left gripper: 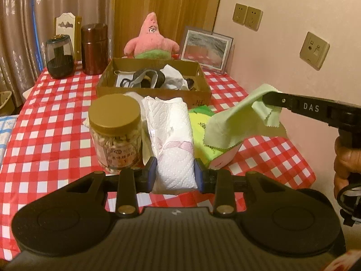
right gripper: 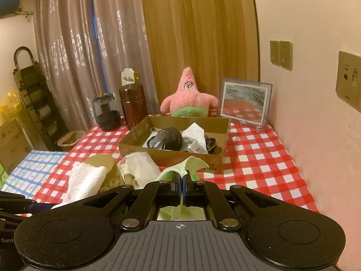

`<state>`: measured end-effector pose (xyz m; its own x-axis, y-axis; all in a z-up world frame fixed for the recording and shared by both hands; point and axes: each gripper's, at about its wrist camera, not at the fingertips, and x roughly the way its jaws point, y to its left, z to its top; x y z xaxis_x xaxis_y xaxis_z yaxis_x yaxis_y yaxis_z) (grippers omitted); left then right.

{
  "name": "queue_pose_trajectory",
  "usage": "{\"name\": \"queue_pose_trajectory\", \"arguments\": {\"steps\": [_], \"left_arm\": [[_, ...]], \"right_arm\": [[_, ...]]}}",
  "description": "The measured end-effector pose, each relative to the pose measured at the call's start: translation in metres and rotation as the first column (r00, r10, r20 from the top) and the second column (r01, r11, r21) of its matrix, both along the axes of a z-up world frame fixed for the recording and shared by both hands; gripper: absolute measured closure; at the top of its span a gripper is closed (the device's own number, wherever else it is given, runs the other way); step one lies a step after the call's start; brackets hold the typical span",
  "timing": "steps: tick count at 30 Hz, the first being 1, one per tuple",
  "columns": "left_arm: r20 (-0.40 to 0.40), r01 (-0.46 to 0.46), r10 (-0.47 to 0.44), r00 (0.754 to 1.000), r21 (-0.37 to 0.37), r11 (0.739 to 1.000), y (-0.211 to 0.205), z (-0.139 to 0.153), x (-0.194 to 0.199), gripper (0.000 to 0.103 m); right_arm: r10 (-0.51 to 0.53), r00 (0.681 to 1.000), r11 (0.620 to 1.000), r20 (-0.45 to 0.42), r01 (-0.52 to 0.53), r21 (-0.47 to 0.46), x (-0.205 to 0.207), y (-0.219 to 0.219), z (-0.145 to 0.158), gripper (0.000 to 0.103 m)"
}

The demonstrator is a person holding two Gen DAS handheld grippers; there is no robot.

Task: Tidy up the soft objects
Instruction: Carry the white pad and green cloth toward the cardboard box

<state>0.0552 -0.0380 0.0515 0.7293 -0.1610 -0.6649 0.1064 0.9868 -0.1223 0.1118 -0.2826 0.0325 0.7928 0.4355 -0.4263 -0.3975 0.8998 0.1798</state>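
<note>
White quilted paper towel (left gripper: 172,140), folded into a soft wad, sits between the left gripper (left gripper: 174,171) jaws, which pinch its near end from both sides; it should be light and crushable, so a hold across the thick middle would likely keep it from flopping. Beside it, a pale green cloth (left gripper: 239,122) hangs limp from the right gripper (right gripper: 182,178), whose jaws are pressed together on its edge; thin and slippery by the look. Both are held above the checked surface (left gripper: 52,135), near the jar (left gripper: 115,133), short of the cardboard box (left gripper: 153,90).
</note>
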Motion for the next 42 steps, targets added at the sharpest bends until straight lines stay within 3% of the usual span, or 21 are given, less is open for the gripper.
{"name": "queue_pose_trajectory", "arguments": {"steps": [18,31,42], "left_arm": [[0.073,0.04,-0.039,0.997,-0.012,0.999,0.008,0.04,0.04,0.072],[0.081,0.086,-0.085,0.993,-0.019,0.996,0.03,0.061,0.106,0.072],[0.065,0.12,-0.121,0.99,0.026,0.992,0.05,0.063,0.158,0.072]], "right_arm": [[0.01,0.999,1.0,0.043,-0.011,0.014,0.014,-0.008,0.034,0.101],[0.018,0.998,1.0,0.065,-0.02,0.022,0.065,-0.008,0.066,0.101],[0.042,0.997,0.999,0.063,-0.043,0.017,0.111,0.007,0.078,0.101]]}}
